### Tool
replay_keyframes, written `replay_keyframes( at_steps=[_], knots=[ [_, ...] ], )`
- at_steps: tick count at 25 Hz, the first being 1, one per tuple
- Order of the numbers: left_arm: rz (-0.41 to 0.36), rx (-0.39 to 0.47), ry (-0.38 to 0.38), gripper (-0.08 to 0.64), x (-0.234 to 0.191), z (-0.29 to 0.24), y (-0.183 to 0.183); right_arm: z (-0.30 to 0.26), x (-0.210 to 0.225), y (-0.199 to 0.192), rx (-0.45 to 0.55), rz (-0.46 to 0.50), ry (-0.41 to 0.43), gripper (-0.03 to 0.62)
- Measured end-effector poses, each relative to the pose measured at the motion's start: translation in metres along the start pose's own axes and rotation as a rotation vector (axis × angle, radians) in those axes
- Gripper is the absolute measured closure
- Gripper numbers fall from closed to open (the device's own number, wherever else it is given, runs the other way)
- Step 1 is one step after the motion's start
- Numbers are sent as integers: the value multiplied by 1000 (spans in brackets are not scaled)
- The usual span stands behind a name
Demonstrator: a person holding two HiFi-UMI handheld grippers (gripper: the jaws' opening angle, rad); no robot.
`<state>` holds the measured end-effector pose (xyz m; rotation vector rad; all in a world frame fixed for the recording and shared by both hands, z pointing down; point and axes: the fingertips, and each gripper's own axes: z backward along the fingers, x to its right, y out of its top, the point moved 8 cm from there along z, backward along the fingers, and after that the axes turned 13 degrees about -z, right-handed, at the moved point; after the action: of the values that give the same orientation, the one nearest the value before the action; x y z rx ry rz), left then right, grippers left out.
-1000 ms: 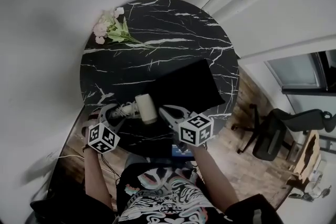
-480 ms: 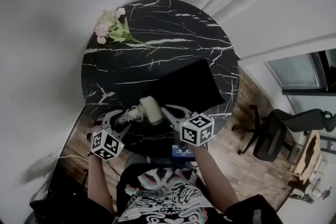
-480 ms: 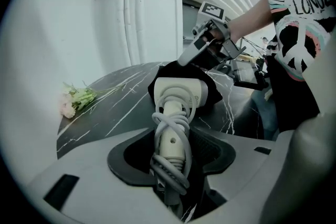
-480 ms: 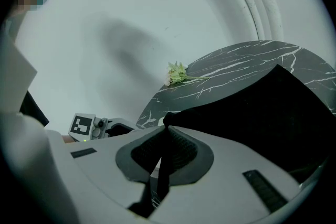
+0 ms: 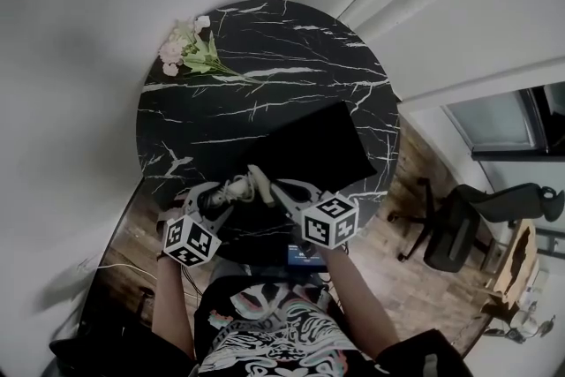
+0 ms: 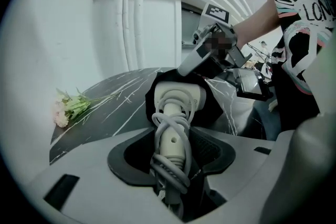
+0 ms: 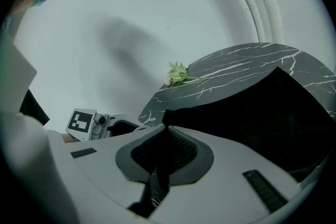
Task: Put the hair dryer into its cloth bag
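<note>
White walls (image 5: 71, 57) curve round my black marble table (image 5: 265, 40). A black office chair (image 5: 459, 225) stands on the wood floor (image 5: 402, 274) beside it.

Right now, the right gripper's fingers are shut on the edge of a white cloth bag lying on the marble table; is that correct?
Not quite: the right gripper view shows the cloth bag is black, not white. The right gripper indeed has its fingers shut on its edge, and it lies on the marble table.

Far half of the marble table (image 5: 265, 40) bare, flowers (image 5: 184, 49) at its far-left rim, black cloth bag (image 5: 313, 141) covering near-right, its near edge seemingly crowded by hair dryer (image 5: 254, 185)
</note>
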<state>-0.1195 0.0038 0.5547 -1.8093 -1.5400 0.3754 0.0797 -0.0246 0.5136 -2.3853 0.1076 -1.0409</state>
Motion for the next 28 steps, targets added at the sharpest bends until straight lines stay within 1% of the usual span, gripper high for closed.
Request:
replay_keyframes(
  at_steps=[3,10,13,17,28],
  knots=[
    [4,6,-9,348,-1,-7,4,0,0,1,-5,-4,-1,566],
    [60,42,-33,348,-6,-29,14,-1,-2,-1,-16,-7,6,566],
    [72,56,-54,348,-6,-40,19,-1,-2,0,-18,-8,6,566],
    [55,48,-77,348,-3,-51,15,-1,0,1,-22,-12,5,566],
    [-14,9,-54,345,2,-56,11,-3,3,1,-28,-19,-5,566]
  ],
)
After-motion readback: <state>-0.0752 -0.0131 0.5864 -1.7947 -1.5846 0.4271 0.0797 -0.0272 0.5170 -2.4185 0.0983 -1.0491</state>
